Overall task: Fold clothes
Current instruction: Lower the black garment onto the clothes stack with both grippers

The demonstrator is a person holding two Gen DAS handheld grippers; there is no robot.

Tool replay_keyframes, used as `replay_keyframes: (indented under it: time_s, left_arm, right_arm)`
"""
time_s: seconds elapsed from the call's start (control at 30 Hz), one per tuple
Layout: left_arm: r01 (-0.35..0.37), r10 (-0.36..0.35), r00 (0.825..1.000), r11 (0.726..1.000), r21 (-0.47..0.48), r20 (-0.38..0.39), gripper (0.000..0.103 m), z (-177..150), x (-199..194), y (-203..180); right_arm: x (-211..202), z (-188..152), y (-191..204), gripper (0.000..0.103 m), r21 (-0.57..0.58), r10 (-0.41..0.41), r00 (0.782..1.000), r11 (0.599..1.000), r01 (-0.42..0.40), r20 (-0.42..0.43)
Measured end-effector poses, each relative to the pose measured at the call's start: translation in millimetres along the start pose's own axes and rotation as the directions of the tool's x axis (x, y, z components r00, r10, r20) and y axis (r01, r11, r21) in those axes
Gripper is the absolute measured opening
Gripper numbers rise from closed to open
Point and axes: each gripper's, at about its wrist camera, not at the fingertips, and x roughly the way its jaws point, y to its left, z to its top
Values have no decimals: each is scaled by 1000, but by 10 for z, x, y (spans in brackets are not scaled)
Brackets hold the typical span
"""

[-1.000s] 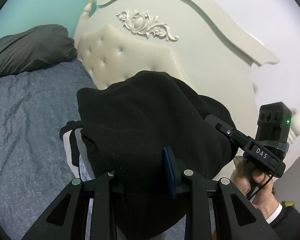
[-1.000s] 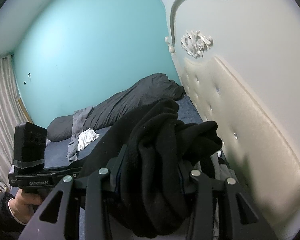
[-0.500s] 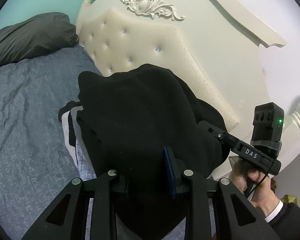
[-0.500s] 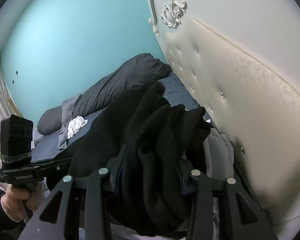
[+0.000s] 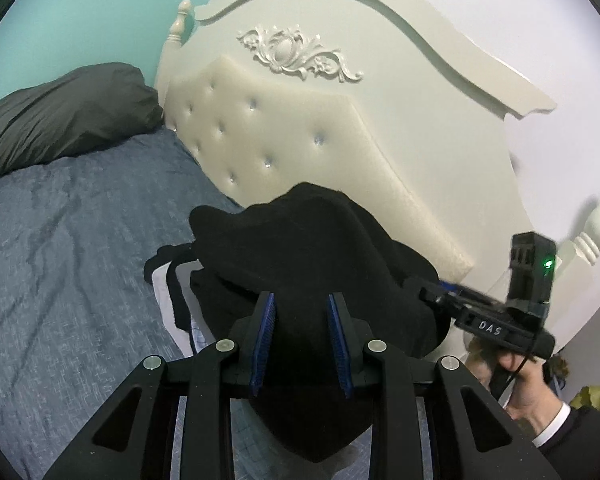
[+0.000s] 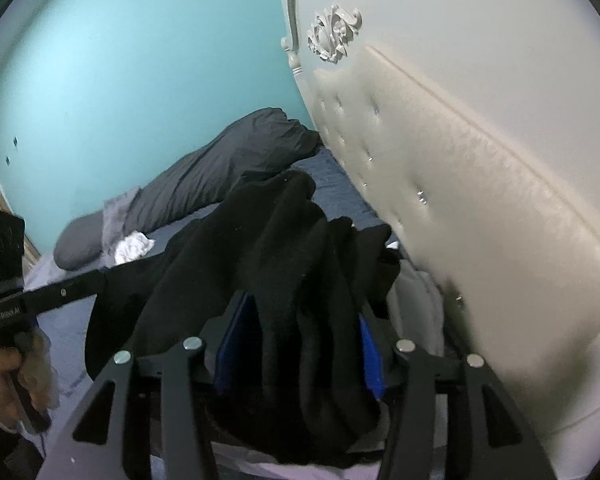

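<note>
A bulky black garment (image 5: 300,248) rests bunched on a pile of folded clothes (image 5: 164,288) beside the cream headboard (image 5: 300,140). My left gripper (image 5: 302,340) is shut on its near fold, and cloth hangs below the blue pads. In the right wrist view the same black garment (image 6: 292,248) still fills the space between the blue pads of my right gripper (image 6: 300,348), but the jaws stand wider, so I read it as open. The right gripper (image 5: 436,294) touches the garment's right side in the left wrist view.
Blue-grey bedsheet (image 5: 68,240) spreads to the left, with a dark grey duvet (image 5: 60,116) at the far end and a white cloth (image 6: 134,246) near it. The padded headboard (image 6: 460,184) is close on the right. A hand (image 5: 528,392) holds the right gripper's handle.
The black garment has come down onto the pile by the headboard. My right jaws have widened around the cloth. My left jaws keep the same width.
</note>
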Motion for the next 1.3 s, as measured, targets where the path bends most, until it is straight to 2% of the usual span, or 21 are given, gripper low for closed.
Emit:
replay_keyframes:
  time_s: [0.17, 0.3, 0.37, 0.47, 0.77, 0.97, 1.07, 1.23, 1.3]
  left_arm:
    - [-2, 2, 1000, 1000, 21, -15, 29, -48, 61, -36]
    - [-11, 11, 1000, 999, 40, -13, 29, -53, 74, -86]
    - [-14, 15, 1000, 999, 51, -22, 29, -61, 110, -107]
    - [-24, 26, 999, 998, 66, -36, 29, -94, 163, -124]
    - [-47, 51, 993, 998, 42, -110, 32, -385, 408, 65]
    - [-41, 46, 990, 998, 40, -132, 33, -517, 521, 82]
    - [-40, 45, 992, 998, 38, -117, 33, -501, 438, 77]
    - [-42, 45, 996, 999, 35, -82, 32, -455, 258, 63]
    - [-42, 44, 997, 999, 34, -68, 32, -437, 185, 57]
  right_arm:
    - [-232, 79, -26, 52, 0, -49, 997, 999, 49, 62]
    - [-398, 177, 154, 51, -59, -3, 992, 998, 11, 127]
    - [-344, 219, 292, 32, -103, 9, 993, 995, 3, 115]
    - [-176, 249, 451, 19, -150, 7, 997, 989, 4, 74]
    - [318, 25, 219, 3, -42, -85, 996, 996, 84, -20]
    - [433, -165, 76, 0, 14, -101, 994, 995, 102, -48]
    - [424, -167, 41, 0, 32, -90, 995, 995, 92, -51]
    - [170, -1, 235, 2, 11, -38, 999, 999, 38, 29]
    - [173, 51, 401, 2, -31, -11, 1000, 999, 12, 12]
